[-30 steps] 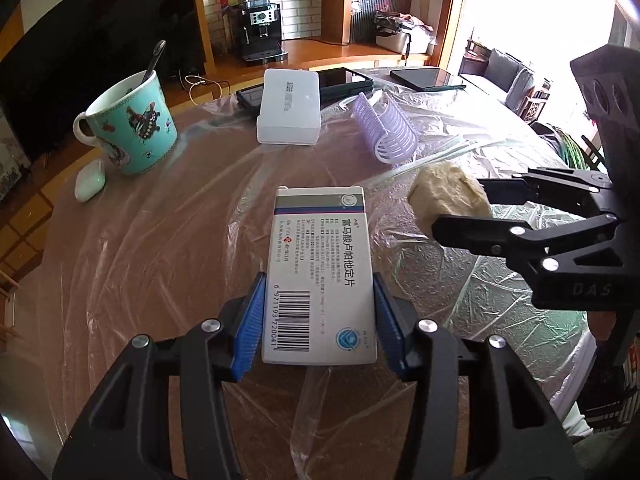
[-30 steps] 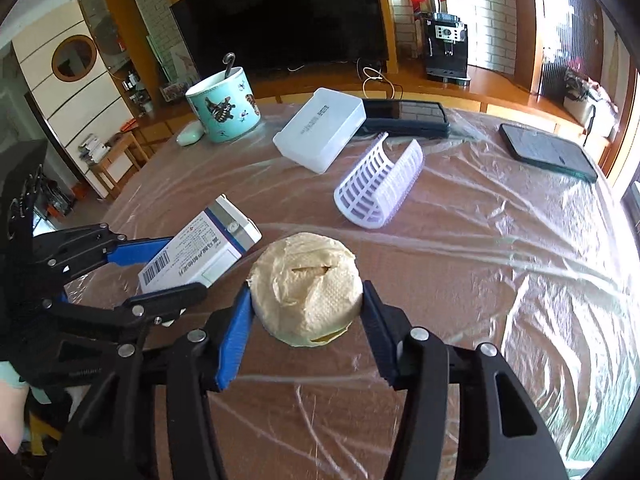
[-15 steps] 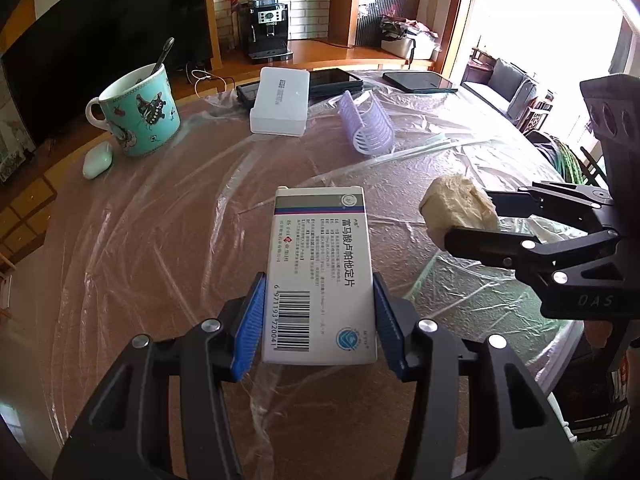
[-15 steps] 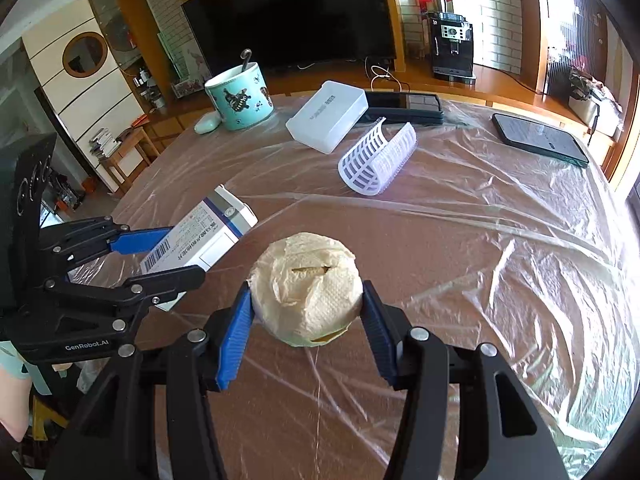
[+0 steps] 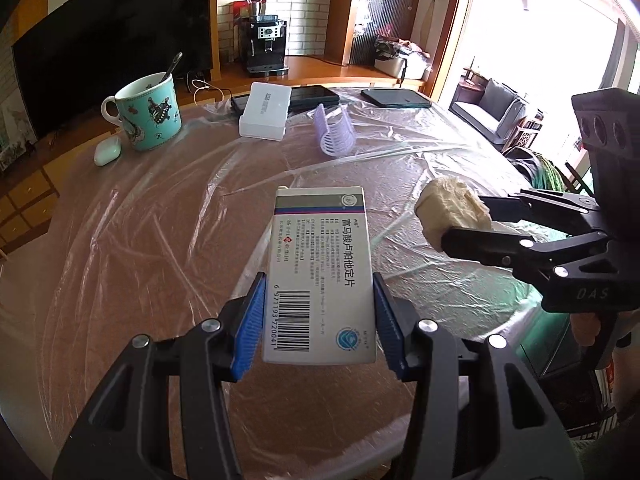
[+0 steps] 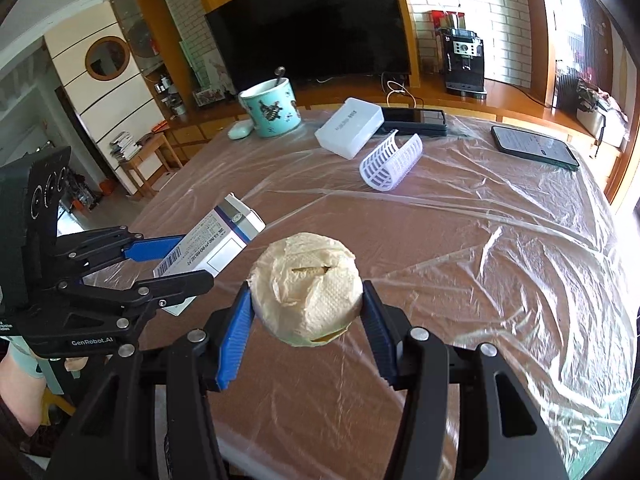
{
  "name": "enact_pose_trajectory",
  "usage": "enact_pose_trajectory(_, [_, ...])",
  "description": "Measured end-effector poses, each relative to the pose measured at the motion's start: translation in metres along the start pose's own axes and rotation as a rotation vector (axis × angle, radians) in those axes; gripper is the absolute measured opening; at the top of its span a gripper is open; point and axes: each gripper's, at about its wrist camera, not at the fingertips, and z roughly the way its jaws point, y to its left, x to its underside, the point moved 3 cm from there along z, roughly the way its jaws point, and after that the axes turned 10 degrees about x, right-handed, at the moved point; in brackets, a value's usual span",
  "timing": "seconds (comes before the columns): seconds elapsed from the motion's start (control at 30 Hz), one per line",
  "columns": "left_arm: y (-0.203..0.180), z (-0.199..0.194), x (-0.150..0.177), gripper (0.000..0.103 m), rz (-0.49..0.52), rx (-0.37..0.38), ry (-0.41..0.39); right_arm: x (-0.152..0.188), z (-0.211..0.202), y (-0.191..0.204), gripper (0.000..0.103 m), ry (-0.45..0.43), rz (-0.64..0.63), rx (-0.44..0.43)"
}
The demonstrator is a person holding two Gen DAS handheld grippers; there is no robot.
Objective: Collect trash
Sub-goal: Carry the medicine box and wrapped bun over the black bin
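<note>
My left gripper (image 5: 318,320) is shut on a white medicine box (image 5: 320,272) with a barcode and holds it above the table's near edge. The box also shows in the right wrist view (image 6: 212,244). My right gripper (image 6: 306,320) is shut on a crumpled cream paper ball (image 6: 306,292) and holds it in the air over the table. The ball also shows at the right of the left wrist view (image 5: 452,212), between the right gripper's black fingers (image 5: 484,244).
The table (image 6: 460,240) is covered with clear plastic film. At the far side stand a teal mug with a spoon (image 5: 146,116), a white earbud case (image 5: 107,151), a white box (image 5: 264,116), a lilac plastic grid piece (image 5: 334,134), and dark tablets (image 5: 396,98).
Both grippers have lifted and drawn back toward the table's near edge with their loads; the far objects look smaller and more of the table shows.
</note>
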Motion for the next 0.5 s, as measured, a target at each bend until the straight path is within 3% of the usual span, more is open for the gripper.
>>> enact_pose_trajectory(0.5, [-0.034,-0.034,0.043,0.052,0.023,0.032,-0.01,0.048,-0.043,0.008,0.052,0.009,-0.013,-0.079])
